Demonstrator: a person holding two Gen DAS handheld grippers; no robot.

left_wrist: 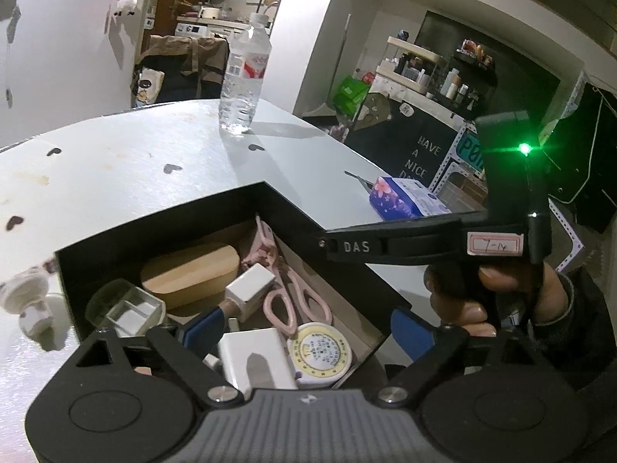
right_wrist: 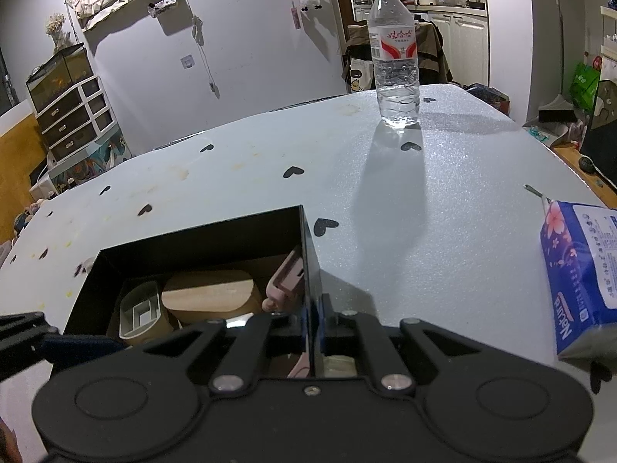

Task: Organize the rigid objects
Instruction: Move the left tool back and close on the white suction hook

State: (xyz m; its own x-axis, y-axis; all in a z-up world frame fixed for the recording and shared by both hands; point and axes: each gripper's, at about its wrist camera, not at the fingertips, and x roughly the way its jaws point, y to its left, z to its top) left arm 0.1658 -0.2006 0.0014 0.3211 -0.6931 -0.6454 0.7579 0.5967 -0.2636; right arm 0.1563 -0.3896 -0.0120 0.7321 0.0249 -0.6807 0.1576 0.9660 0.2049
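Left wrist view: left hand-held gripper (left_wrist: pixel 304 326) spread above the box (left_wrist: pixel 162 227), nothing between; lift clear. Right hand-held gripper (right_wrist: pixel 313 328) pinching the box wall; keep steadying.

White table (right_wrist: pixel 443 208) with black heart marks, bearing open black box (right_wrist: pixel 193 239), water bottle (right_wrist: pixel 395 54), tissue pack (right_wrist: pixel 582 270).

box (left_wrist: pixel 173 227): black
my pads (left_wrist: pixel 204 326): blue
scissors (left_wrist: pixel 293 301): pink
table (right_wrist: pixel 424 208): white, black hearts
tissues (right_wrist: pixel 582 270): purple, pink flowers
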